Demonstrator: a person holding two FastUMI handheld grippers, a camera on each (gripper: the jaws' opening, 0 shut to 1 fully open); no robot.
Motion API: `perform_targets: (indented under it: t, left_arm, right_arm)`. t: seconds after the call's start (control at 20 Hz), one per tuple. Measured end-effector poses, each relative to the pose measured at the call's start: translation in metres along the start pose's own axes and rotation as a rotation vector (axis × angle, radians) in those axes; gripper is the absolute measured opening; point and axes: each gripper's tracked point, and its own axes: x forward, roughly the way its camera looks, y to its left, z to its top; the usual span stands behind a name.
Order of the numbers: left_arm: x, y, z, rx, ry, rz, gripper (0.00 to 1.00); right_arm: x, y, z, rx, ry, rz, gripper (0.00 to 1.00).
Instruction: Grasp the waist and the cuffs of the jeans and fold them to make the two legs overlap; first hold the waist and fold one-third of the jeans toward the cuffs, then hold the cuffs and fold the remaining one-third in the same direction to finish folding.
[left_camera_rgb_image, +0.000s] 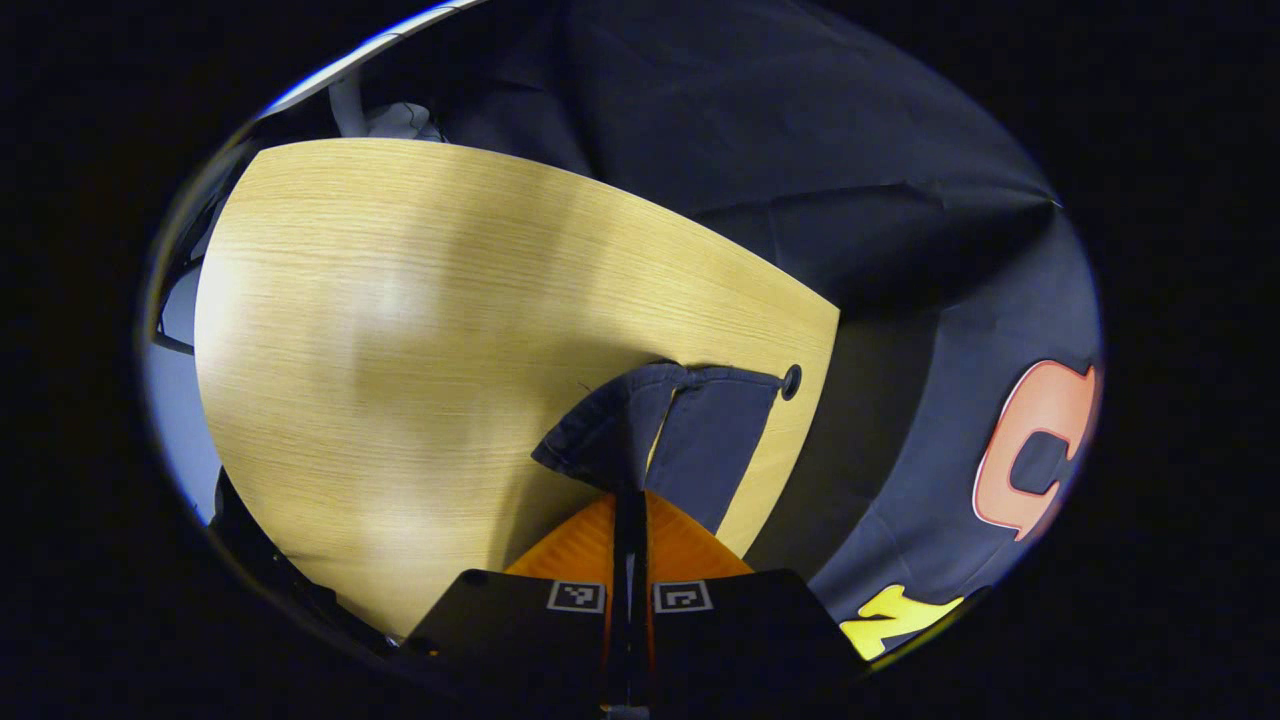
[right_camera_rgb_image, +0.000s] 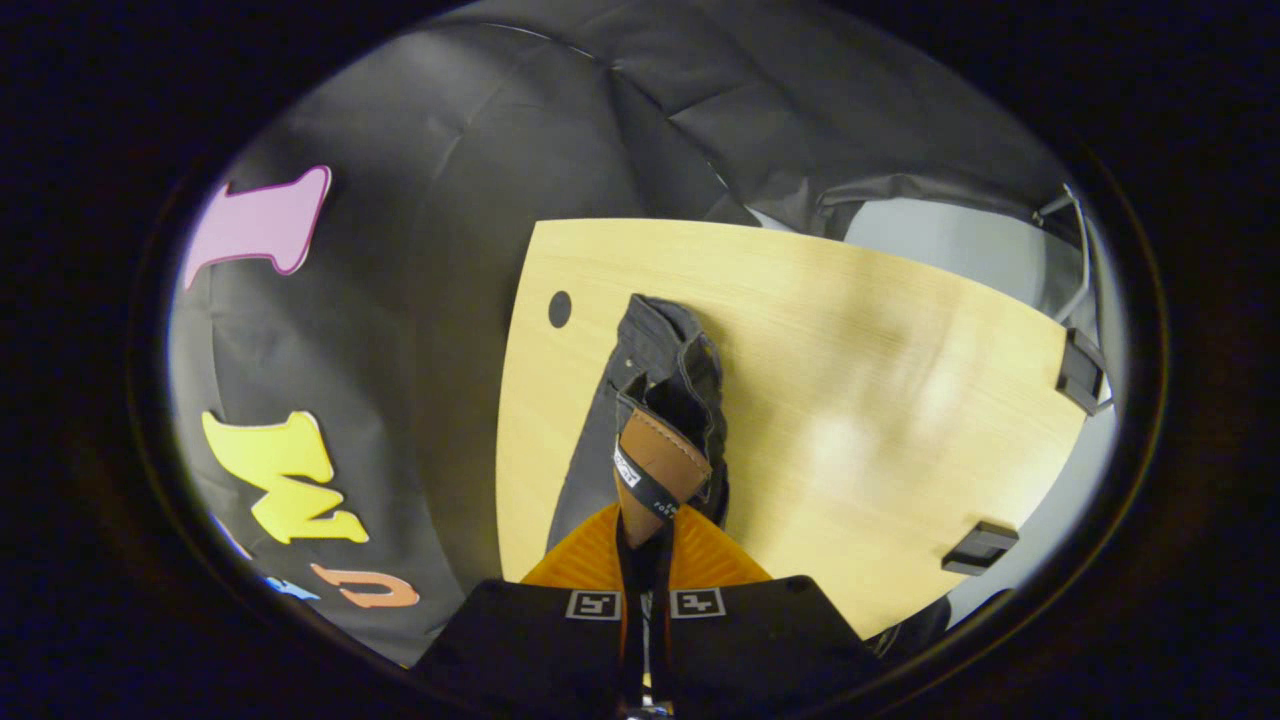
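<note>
Dark blue jeans lie on a light wooden table. In the left gripper view my left gripper (left_camera_rgb_image: 630, 497) is shut on the cuff end of the jeans (left_camera_rgb_image: 672, 430), whose hems rise just beyond the fingers. In the right gripper view my right gripper (right_camera_rgb_image: 645, 535) is shut on the waist of the jeans (right_camera_rgb_image: 668, 385). A brown leather patch (right_camera_rgb_image: 660, 465) on the waistband stands right above the fingers. Both ends look lifted off the table (left_camera_rgb_image: 400, 330); the cloth between them is hidden.
The table has a small round hole near its edge (left_camera_rgb_image: 791, 381) (right_camera_rgb_image: 560, 308). Black cloth walls surround the table (right_camera_rgb_image: 900, 380). Two black clamps (right_camera_rgb_image: 1080, 370) (right_camera_rgb_image: 980, 548) sit on the table's right edge in the right gripper view.
</note>
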Motion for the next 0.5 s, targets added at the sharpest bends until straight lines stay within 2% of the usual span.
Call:
perform_targets:
  t: [0.15, 0.25, 0.5]
  left_arm:
    - [0.010, -0.028, 0.000, -0.036, -0.007, 0.019, 0.04]
    - [0.020, -0.044, -0.001, -0.054, -0.013, 0.038, 0.04]
    - [0.056, -0.083, -0.001, -0.027, -0.015, 0.045, 0.04]
  right_arm:
    - [0.013, 0.024, 0.011, 0.037, 0.007, 0.015, 0.00]
    - [0.024, 0.036, 0.020, 0.051, 0.010, 0.015, 0.03]
    - [0.055, 0.052, 0.043, 0.093, 0.013, 0.014, 0.03]
